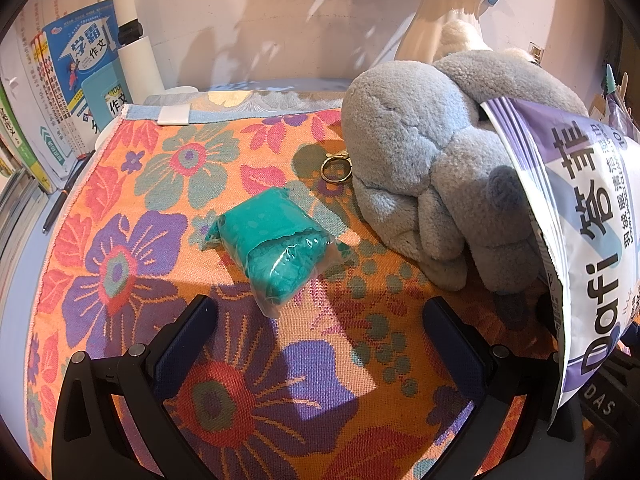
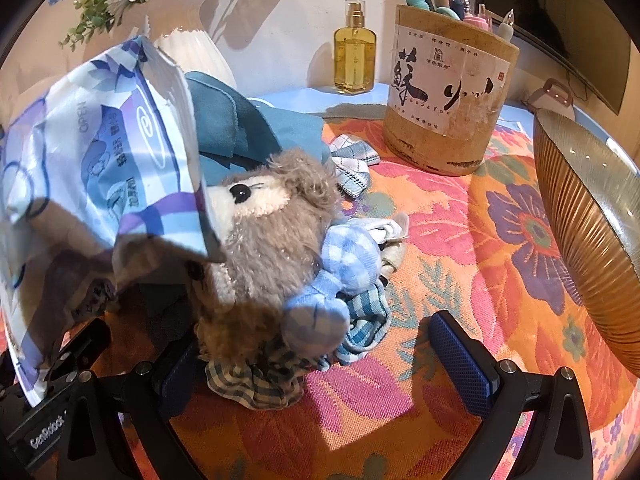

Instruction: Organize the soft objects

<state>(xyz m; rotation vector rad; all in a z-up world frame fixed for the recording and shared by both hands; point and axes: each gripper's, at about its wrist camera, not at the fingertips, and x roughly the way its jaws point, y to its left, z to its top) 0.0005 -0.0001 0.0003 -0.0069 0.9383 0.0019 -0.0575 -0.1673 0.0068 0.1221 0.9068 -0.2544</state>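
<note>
In the left wrist view a teal cloth in a clear plastic wrap [image 1: 276, 244] lies on the floral cloth [image 1: 160, 208], just ahead of my open, empty left gripper [image 1: 320, 320]. A grey plush toy [image 1: 436, 168] lies to the right, partly under a purple and white soft pack [image 1: 580, 232]. In the right wrist view a brown plush animal with a blue checked bow [image 2: 276, 240] stands between the fingers of my open right gripper [image 2: 316, 344], which do not grip it. The pack [image 2: 104, 168] leans over it. Checked cloths [image 2: 360, 320] lie around it.
Books [image 1: 60, 92] stand at the left. A gold ring [image 1: 337, 169] lies by the grey plush. A white vase [image 2: 188, 48], a perfume bottle [image 2: 354, 60], a cardboard pen tub [image 2: 444, 100] and a ribbed golden bowl [image 2: 592, 240] stand at the back and right.
</note>
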